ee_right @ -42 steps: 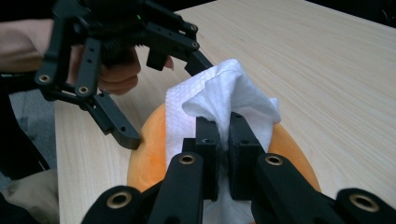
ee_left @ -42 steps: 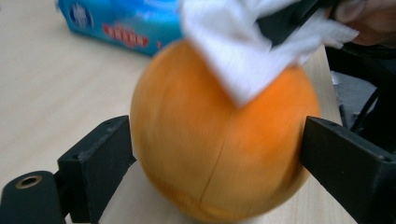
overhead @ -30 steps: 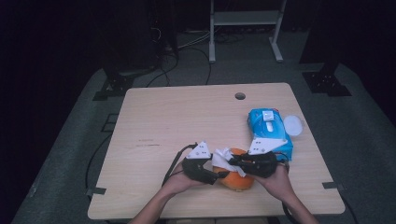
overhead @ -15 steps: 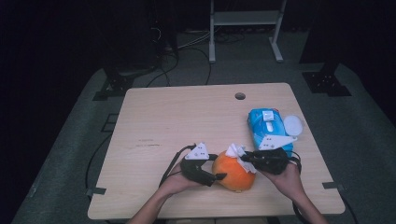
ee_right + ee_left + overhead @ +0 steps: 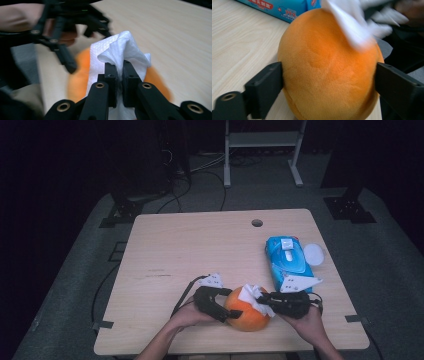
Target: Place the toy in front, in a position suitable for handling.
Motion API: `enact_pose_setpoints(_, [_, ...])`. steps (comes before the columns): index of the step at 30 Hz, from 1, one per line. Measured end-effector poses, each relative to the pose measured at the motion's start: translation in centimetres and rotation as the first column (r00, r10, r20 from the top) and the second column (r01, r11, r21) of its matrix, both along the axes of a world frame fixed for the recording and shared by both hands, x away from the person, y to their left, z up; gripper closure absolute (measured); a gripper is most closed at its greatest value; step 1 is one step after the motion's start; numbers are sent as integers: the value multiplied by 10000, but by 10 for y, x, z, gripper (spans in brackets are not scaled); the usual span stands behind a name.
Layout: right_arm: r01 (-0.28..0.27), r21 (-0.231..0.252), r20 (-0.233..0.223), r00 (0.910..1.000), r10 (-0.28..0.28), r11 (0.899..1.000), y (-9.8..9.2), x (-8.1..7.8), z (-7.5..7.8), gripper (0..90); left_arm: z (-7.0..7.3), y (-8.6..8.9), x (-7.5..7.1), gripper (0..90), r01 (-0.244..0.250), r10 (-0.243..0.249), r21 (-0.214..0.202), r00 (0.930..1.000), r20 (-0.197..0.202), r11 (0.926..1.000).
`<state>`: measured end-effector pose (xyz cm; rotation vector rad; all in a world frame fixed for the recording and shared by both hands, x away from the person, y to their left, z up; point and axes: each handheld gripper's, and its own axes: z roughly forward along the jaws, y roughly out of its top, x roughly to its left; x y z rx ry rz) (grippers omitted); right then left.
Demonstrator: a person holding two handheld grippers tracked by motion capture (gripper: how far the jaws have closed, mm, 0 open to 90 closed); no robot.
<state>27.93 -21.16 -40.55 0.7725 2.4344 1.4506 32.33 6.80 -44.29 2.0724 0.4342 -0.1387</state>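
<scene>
Pinching white wipe (image 5: pixel 117 53) in right gripper (image 5: pixel 119 67), over orange plush ball (image 5: pixel 248 309)

In the left gripper view the white wipe (image 5: pixel 352 22) is smeared by motion at one o'clock and runs off the top edge; the blue packet (image 5: pixel 287 7) at eleven o'clock is cut by that edge, its print only partly legible. The orange plush ball (image 5: pixel 327 67) hides the tabletop behind it and leaves the frame at six o'clock. In the right gripper view that ball (image 5: pixel 80 75) is blurred, as is the left gripper (image 5: pixel 67 37) at ten o'clock
</scene>
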Motion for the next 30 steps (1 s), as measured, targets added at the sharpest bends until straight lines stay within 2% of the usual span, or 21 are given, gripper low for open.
enact_pose_setpoints(1, [261,108,-285,9993,-258,9996,-8,5,-5,836,-1,1,1,168,-1,-1,-92,9998,-222,10000])
enact_pose_setpoints(2, [302,189,-508,9983,-292,9994,-11,7,-10,837,-1,1,1,194,-1,-1,-92,9998,-222,10000])
enact_pose_setpoints(3, [302,189,-508,9983,-292,9994,-11,7,-10,837,-1,0,1,194,2,-7,-184,9996,-292,9998])
enact_pose_setpoints(5, [334,464,-702,9971,-301,9984,-11,7,-15,838,0,2,1,277,-40,34,-264,9997,-237,9996])
enact_pose_setpoints(7, [323,351,-578,9979,-302,9989,-8,6,-11,839,3,3,0,339,-97,92,-559,9999,-93,9984])
enact_pose_setpoints(8, [317,390,-473,9984,-299,9987,-7,6,-6,840,5,3,-1,373,-90,100,-742,9999,127,9972])
enact_pose_setpoints(9, [338,382,-334,9989,-326,9987,-7,6,-3,840,15,4,-4,382,-67,166,-897,9939,1092,9959])
enact_pose_setpoints(10, [338,382,-334,9989,-326,9987,-7,6,-3,840,15,4,-4,391,-67,166,-897,9939,1092,9959])
enact_pose_setpoints(13, [432,661,96,9990,-439,9969,-7,7,8,840,30,8,-7,411,-41,337,-1206,9692,2438,9927])
enact_pose_setpoints(14, [432,661,96,9990,-439,9969,-7,7,8,840,33,9,-8,411,-30,346,-1036,9517,3051,9946])
enact_pose_setpoints(15, [468,723,145,9987,-479,9963,-7,7,10,840,34,9,-10,409,-59,346,-782,9279,3711,9969])
enact_pose_setpoints(16, [501,673,235,9984,-518,9965,-5,8,10,840,31,8,-10,406,-125,347,-561,9096,4140,9983])
enact_pose_setpoints(17, [493,505,232,9985,-505,9975,-2,10,9,840,26,8,-9,398,-157,249,-248,9035,4279,9996])
enact_pose_setpoints(18, [385,-37,176,9991,-384,9993,7,14,2,839,16,8,-6,373,-140,141,-32,9161,4007,9999])
enact_pose_setpoints(19, [385,-37,176,9991,-384,9993,7,14,2,839,16,8,-6,366,-140,141,-32,9161,4007,9999])
enact_pose_setpoints(20, [330,-107,134,9994,-329,9994,11,15,-1,840,13,10,-4,366,-89,126,-113,9193,3934,9999])
enact_pose_setpoints(21, [133,-208,442,9989,-124,9997,22,12,0,839,13,12,-3,349,-73,81,-35,9216,3880,10000])
enact_pose_setpoints(24, [-350,15,663,9972,348,9994,33,10,6,839,12,10,-4,344,26,-10,-37,9223,3864,10000])
enact_pose_setpoints(25, [-718,-186,939,9929,732,9972,46,9,11,839,11,8,-6,344,144,-178,116,9172,3980,9998])
enact_pose_setpoints(28, [-809,-418,1089,9904,850,9958,51,10,14,840,11,9,-7,344,160,-242,236,9138,4054,9996])
enact_pose_setpoints(30, [-631,-464,1069,9920,678,9969,47,14,16,839,10,10,-6,344,140,-202,185,9168,3988,9997])
